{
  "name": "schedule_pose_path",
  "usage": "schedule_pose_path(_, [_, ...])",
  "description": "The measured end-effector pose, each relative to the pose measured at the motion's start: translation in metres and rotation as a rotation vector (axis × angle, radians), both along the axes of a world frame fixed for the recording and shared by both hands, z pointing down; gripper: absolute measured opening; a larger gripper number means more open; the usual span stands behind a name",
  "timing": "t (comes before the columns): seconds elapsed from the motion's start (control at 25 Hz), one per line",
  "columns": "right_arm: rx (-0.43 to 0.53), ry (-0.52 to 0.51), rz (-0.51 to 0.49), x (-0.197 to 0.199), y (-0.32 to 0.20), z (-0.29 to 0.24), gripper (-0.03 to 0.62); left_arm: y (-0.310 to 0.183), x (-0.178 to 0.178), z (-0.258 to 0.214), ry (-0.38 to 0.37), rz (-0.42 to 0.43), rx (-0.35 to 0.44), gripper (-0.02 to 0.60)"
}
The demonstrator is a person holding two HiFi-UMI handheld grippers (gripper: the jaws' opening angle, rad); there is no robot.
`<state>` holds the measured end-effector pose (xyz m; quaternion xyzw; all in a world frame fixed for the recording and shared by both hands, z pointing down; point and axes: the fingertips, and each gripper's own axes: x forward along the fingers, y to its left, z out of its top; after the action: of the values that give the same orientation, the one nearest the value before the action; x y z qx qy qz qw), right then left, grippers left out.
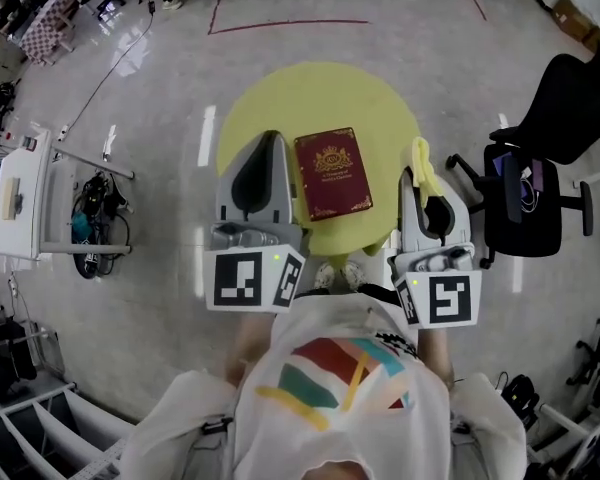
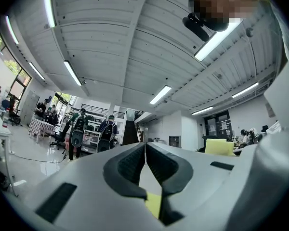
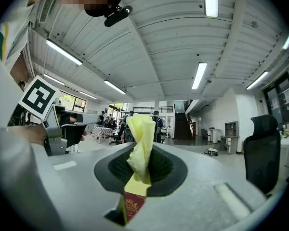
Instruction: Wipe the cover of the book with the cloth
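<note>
A dark red book (image 1: 332,173) with a gold emblem lies closed in the middle of a round yellow table (image 1: 280,98). My left gripper (image 1: 271,138) hovers just left of the book, shut with nothing in it. In the left gripper view its jaws (image 2: 145,146) meet tip to tip, and a sliver of the table (image 2: 154,203) shows below them. My right gripper (image 1: 420,173) is at the table's right edge, shut on a yellow cloth (image 1: 421,163). In the right gripper view the cloth (image 3: 141,143) sticks up bunched between the jaws, and the book (image 3: 133,205) peeks through the gap beneath.
A black office chair (image 1: 540,168) stands close to the right of the table. A white cart (image 1: 20,193) and cables (image 1: 95,218) sit at the left. The person's shoes (image 1: 338,273) are at the table's near edge. Red tape lines (image 1: 280,23) mark the floor beyond.
</note>
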<state>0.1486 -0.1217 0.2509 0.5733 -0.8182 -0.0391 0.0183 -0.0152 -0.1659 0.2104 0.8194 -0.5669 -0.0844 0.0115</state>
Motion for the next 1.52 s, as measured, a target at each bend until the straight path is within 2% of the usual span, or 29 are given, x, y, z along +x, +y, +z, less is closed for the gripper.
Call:
schedule_pose_path(0.24, [0.028, 0.000, -0.047, 0.007, -0.011, -0.009, 0.028, -0.003, 0.007, -0.005, 0.005, -0.042, 0.017, 0.018])
schedule_pose_path(0.44, [0.042, -0.023, -0.057, 0.015, -0.020, -0.015, 0.028, -0.005, 0.021, -0.009, -0.002, -0.029, 0.023, 0.018])
schedule_pose_path(0.68, [0.046, -0.032, -0.085, 0.013, -0.026, -0.016, 0.028, -0.006, 0.020, -0.015, -0.014, -0.048, 0.033, 0.024])
schedule_pose_path(0.8, [0.045, -0.037, -0.094, 0.012, -0.028, -0.015, 0.028, -0.011, 0.020, -0.012, -0.008, -0.031, 0.010, 0.130])
schedule_pose_path(0.92, [0.046, -0.043, -0.103, 0.011, -0.032, -0.015, 0.028, -0.016, 0.016, -0.006, 0.012, -0.036, -0.017, 0.161])
schedule_pose_path(1.04, [0.035, -0.048, -0.109, 0.009, -0.033, -0.011, 0.028, -0.024, 0.012, 0.014, 0.053, -0.031, -0.092, 0.179])
schedule_pose_path(1.24, [0.001, -0.048, -0.125, 0.003, -0.034, -0.001, 0.028, -0.039, 0.008, 0.072, 0.140, 0.008, -0.245, 0.179])
schedule_pose_path(1.4, [-0.017, -0.045, -0.122, 0.003, -0.033, 0.004, 0.028, -0.045, 0.006, 0.127, 0.118, -0.014, -0.378, 0.187])
schedule_pose_path(1.52, [-0.032, -0.052, -0.118, 0.006, -0.032, 0.008, 0.028, -0.047, 0.007, 0.164, 0.157, -0.016, -0.492, 0.202])
